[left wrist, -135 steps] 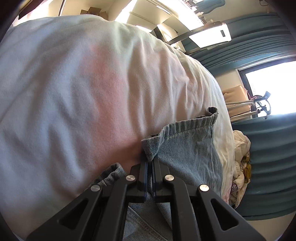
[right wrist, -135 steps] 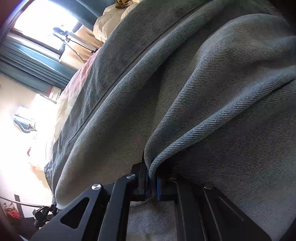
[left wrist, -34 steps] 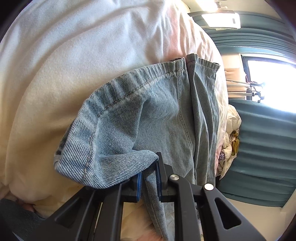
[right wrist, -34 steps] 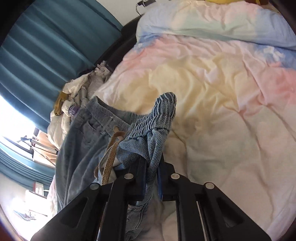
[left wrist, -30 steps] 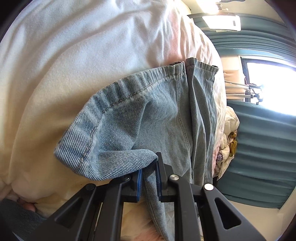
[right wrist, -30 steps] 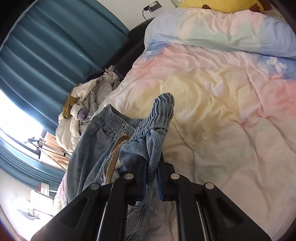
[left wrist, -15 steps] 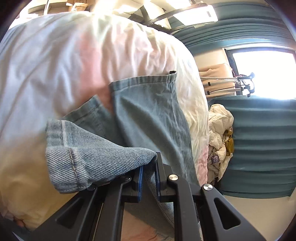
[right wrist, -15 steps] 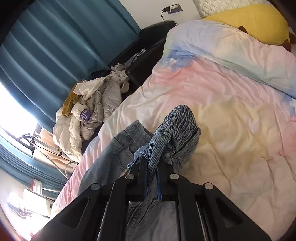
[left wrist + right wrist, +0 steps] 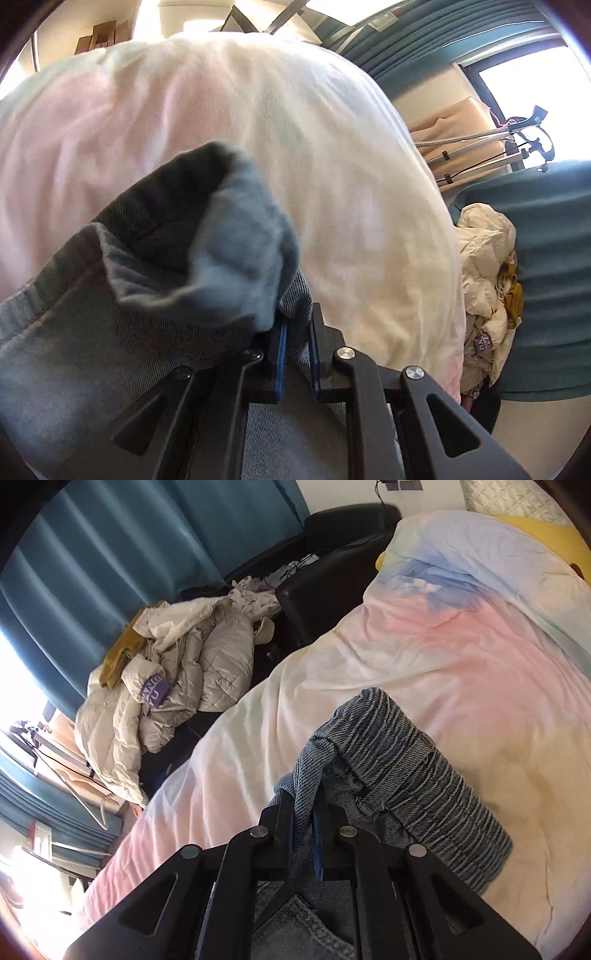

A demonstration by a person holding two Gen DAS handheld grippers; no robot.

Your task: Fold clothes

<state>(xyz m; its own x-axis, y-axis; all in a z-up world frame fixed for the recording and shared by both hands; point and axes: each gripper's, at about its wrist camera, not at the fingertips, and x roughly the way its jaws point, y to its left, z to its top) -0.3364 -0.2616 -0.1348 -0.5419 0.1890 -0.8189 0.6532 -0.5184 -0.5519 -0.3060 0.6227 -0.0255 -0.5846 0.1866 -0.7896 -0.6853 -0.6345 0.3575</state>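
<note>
While both the left tongs (image 9: 295, 328) and right tongs (image 9: 304, 812) are clamped on the jeans (image 9: 110, 332) mid-fold – looks like next up is laying them flat on the bed (image 9: 424, 657) ahead.

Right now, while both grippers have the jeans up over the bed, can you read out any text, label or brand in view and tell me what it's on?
"ANG" over "YU": white letters on a purple patch on the cream puffer jacket heaped beside the bed; partly hidden by folds, so likely incomplete.
The same purple patch in the left wrist view: too blurred to read.
Jeans: no legible label.
</note>
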